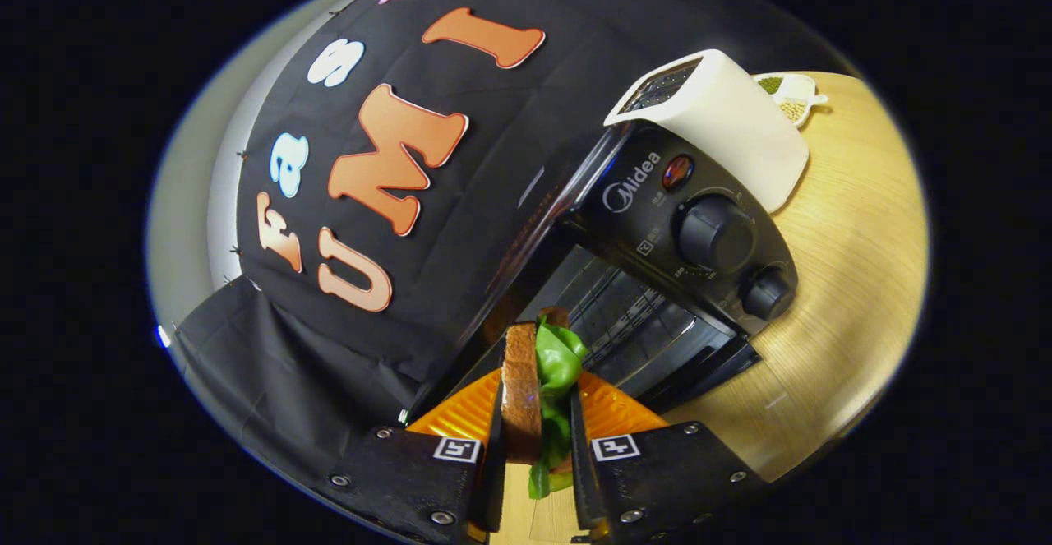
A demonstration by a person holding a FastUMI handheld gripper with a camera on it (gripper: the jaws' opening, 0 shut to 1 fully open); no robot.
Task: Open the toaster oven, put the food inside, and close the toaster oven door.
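Observation:
My gripper (536,401) is shut on a sandwich (521,389) of brown bread with green lettuce (559,364) sticking out; both fingers press on its sides. The view is tilted. Just ahead of the fingertips stands the black toaster oven (657,191) with its glass door (526,241) swung open. Its wire rack (625,315) shows in the open cavity right beyond the sandwich. The control panel carries a red lamp (677,171) and two knobs (715,233), off to the side of the cavity.
A white toaster (723,117) stands beside the oven, with a small white dish of beans (791,94) behind it. All rest on a light wooden table (846,282). Black cloth hangs close behind the oven.

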